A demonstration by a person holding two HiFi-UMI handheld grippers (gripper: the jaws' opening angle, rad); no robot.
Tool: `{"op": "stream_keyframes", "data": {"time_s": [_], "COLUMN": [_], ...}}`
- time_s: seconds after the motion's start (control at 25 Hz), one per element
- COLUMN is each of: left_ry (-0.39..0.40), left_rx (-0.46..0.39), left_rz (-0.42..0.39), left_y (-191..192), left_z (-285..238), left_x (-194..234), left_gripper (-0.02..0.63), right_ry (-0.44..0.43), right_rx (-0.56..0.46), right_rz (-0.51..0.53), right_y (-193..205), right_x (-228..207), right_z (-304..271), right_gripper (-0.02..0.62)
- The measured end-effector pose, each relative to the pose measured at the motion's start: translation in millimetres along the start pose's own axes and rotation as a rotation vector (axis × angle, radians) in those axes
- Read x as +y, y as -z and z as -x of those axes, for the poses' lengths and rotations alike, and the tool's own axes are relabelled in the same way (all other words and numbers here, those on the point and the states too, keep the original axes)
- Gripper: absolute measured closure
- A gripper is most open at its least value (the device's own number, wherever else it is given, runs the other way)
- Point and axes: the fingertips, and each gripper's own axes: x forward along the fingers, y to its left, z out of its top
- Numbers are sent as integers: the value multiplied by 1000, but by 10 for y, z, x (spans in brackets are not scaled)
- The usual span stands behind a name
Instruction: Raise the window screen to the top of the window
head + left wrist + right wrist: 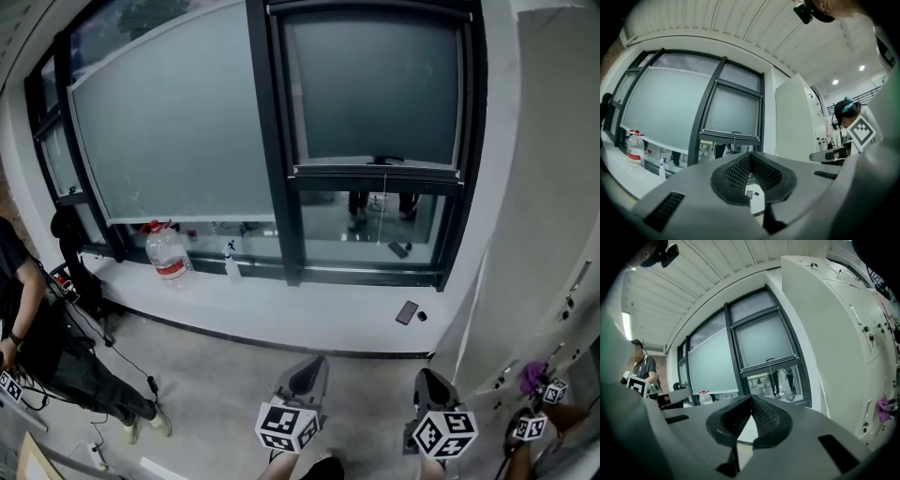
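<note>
The window screen (375,89) covers the upper part of the right-hand window pane. Its dark bottom bar (380,167) carries a small handle, and a thin cord (383,202) hangs from it. Below the bar the glass is bare. Both gripper views show the screen far ahead, as the screen (733,112) and the screen (764,341). My left gripper (317,362) and right gripper (427,375) are low in the head view, well short of the sill and apart from the window. The left gripper (750,157) and the right gripper (751,397) are both shut with nothing between the pads.
On the white sill (281,305) stand a water bottle (168,253) and a spray bottle (232,261); a phone (407,312) lies at the right. A wider screen (173,131) covers the left pane. A person (23,323) stands at the left. A white cabinet (553,216) is at the right.
</note>
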Motion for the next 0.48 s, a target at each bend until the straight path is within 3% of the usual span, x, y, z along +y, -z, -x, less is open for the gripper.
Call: {"op": "stream_keyframes", "data": {"time_s": [0.24,0.48], "left_ry": [-10,-8], "left_rx": [2,-33], "left_rz": [18,-3], "left_y": [180,-13], "left_z": [-660,-1669], "left_x": [404,1123], "left_gripper": [604,604], "right_ry": [-116,-109], "right_rx": [-49,-98], "right_rz": [-51,-3], "right_y": [0,-473], "right_x": [-79,-223], "right_z": [-589,-1770], "right_gripper": [589,588]}}
